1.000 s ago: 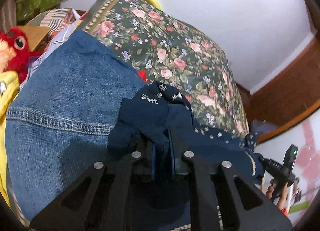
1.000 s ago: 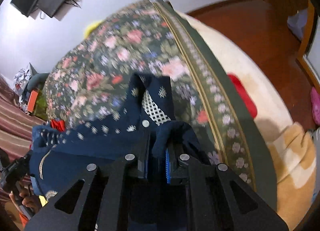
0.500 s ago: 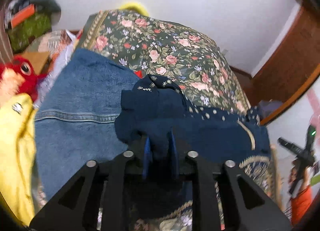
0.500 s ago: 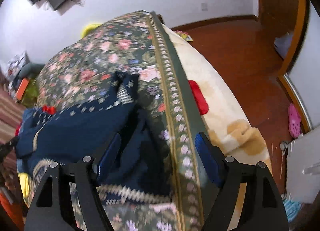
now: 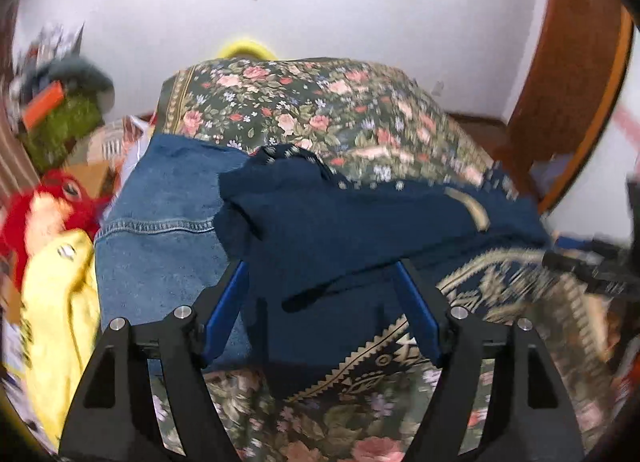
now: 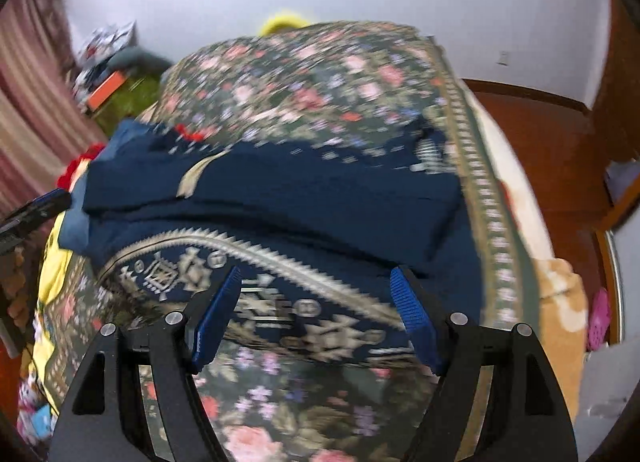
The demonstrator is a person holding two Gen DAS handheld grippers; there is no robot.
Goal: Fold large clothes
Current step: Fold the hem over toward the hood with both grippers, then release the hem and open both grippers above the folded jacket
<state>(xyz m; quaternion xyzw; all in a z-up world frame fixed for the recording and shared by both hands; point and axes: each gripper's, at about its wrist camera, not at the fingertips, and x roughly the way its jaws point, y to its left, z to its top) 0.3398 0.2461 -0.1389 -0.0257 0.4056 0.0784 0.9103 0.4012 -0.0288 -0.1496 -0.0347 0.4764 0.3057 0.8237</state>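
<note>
A large navy garment (image 5: 360, 230) with beige patterned trim lies folded across the floral bedspread (image 5: 304, 110); it also shows in the right wrist view (image 6: 312, 198). My left gripper (image 5: 322, 302) is open and empty, just above the garment's left end. My right gripper (image 6: 316, 302) is open and empty, over the patterned hem near the garment's right end. The left gripper shows at the left edge of the right wrist view (image 6: 28, 214).
A blue denim garment (image 5: 160, 230) lies left of the navy one, beside a yellow cloth (image 5: 60, 302) and a red plush toy (image 5: 44, 202). The bed's right edge (image 6: 492, 198) drops to a cream blanket and wooden floor (image 6: 544, 134). Clutter sits at the far left.
Both grippers have let go of the navy garment, the right one first, and drawn back. The garment now lies flat on the bed.
</note>
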